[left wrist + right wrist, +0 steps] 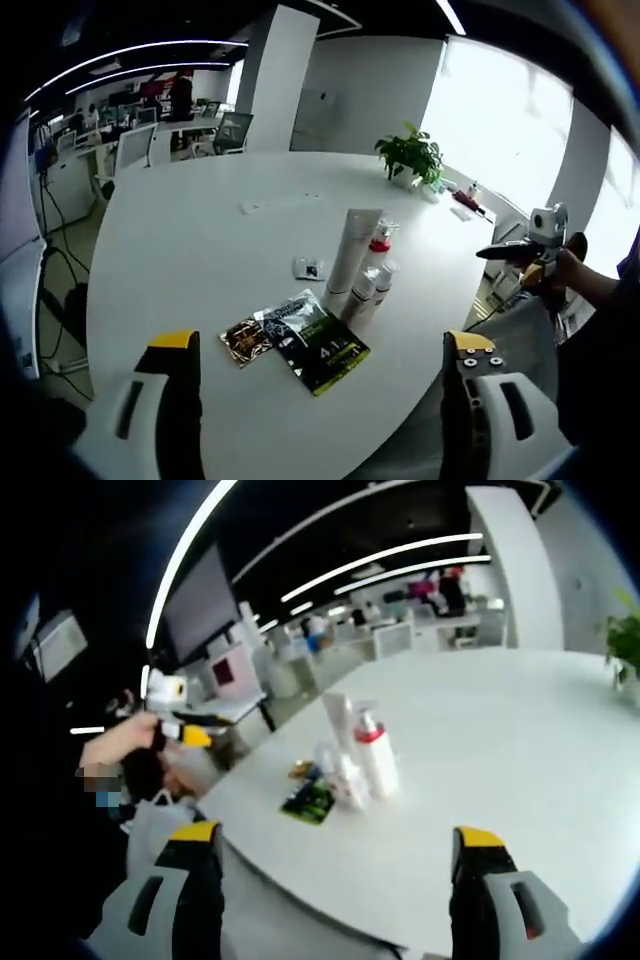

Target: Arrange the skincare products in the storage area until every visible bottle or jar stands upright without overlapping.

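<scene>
Both tongs wide open, empty, off desk (180,230). Approach bottle cluster (362,268) slow; grip low, w/o toppling upright tube (350,250).

My left gripper view looks from off the near edge of the round white table (200,250), facing across it toward the potted plant (411,156) and bright windows, well back from the bottle cluster (362,268); my right gripper view looks from another side of the same table (520,760), facing the office desks beyond, also well back; both share the tabletop, the bottles (360,750) and the sachets (309,800)
</scene>
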Available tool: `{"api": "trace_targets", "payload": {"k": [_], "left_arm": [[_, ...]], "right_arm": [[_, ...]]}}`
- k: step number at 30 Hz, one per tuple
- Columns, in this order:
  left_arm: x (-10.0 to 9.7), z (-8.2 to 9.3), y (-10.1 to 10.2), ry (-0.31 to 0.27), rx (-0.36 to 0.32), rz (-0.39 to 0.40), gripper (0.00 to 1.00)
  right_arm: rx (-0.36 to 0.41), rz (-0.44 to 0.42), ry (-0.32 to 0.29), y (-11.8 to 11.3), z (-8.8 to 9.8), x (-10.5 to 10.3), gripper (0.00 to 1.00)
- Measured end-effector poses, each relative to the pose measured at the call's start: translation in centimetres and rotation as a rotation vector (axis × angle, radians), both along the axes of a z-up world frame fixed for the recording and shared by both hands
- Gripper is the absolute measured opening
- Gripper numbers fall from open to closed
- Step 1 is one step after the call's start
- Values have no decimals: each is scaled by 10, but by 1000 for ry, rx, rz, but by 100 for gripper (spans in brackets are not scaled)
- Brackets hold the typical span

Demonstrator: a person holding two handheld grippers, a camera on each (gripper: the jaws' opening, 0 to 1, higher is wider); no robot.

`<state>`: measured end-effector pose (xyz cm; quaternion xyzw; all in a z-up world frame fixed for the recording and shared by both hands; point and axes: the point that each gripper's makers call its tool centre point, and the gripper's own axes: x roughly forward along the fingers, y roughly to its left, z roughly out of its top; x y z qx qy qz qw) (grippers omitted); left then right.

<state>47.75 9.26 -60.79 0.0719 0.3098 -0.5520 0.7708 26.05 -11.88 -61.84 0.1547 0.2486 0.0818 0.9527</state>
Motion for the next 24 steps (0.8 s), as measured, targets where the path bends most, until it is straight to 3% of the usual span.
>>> {"api": "trace_targets", "payload": {"k": [24], "left_arm": [[38, -32, -33, 27, 66, -46, 92]], "right_arm": [[9, -35, 33, -2, -11, 18, 98]]}}
